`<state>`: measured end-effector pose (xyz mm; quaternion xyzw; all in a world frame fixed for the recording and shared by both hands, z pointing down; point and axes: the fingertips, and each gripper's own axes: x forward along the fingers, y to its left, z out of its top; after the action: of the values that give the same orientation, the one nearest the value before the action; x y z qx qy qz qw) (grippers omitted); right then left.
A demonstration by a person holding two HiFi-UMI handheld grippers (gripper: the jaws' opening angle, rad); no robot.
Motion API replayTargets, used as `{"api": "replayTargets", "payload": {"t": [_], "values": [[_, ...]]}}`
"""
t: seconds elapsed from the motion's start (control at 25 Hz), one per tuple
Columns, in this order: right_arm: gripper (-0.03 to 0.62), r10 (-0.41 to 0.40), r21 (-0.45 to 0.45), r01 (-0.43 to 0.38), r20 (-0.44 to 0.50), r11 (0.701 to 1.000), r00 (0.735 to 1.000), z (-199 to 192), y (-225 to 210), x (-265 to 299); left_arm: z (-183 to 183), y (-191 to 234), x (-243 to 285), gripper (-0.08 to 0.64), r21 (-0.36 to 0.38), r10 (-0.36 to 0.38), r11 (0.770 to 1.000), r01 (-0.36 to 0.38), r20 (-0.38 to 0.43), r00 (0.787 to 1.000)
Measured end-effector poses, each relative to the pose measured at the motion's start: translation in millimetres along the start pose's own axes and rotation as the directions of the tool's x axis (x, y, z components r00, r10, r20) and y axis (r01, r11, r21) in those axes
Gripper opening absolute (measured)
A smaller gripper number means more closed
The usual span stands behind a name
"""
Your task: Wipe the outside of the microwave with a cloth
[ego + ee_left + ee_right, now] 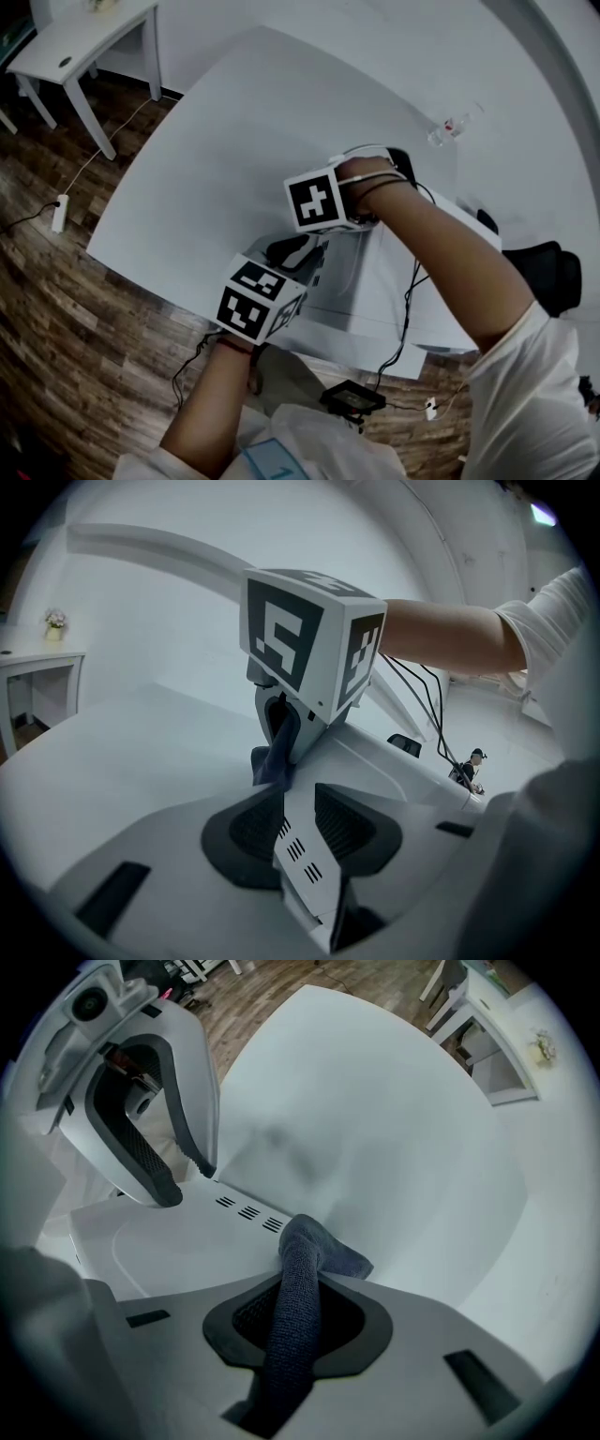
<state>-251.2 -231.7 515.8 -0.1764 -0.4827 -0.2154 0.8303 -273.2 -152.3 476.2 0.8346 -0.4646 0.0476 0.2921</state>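
Note:
The white microwave point(375, 291) stands at the near edge of a white table point(234, 159). My right gripper point(330, 221) points down at its upper left edge, shut on a dark blue cloth point(298, 1288). The cloth's free end is bunched against the microwave's surface point(169, 1241), beside a row of vent slots point(248, 1211). My left gripper point(302, 255) sits just in front of the right one. Its jaws close on a thin white slotted edge of the microwave point(302, 855). The left gripper view also shows the right gripper point(281, 738) with the cloth point(274, 761) hanging from it.
A clear bottle point(448, 127) lies at the table's far right. A small white side table point(84, 37) and a power strip point(58, 211) are on the wood floor to the left. Cables run to a black box point(352, 398) near my feet. A black chair point(553, 272) is on the right.

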Motion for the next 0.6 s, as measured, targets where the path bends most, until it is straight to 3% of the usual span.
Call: {"api": "replayTargets", "payload": {"t": [0.6], "values": [[0.074,0.017,-0.002,-0.017,-0.010,1.000,1.000,15.3,33.4,-1.7,-16.5,-2.1,-12.8,0.103,0.003,-0.002,1.000,0.002,-0.021,1.000]]}}
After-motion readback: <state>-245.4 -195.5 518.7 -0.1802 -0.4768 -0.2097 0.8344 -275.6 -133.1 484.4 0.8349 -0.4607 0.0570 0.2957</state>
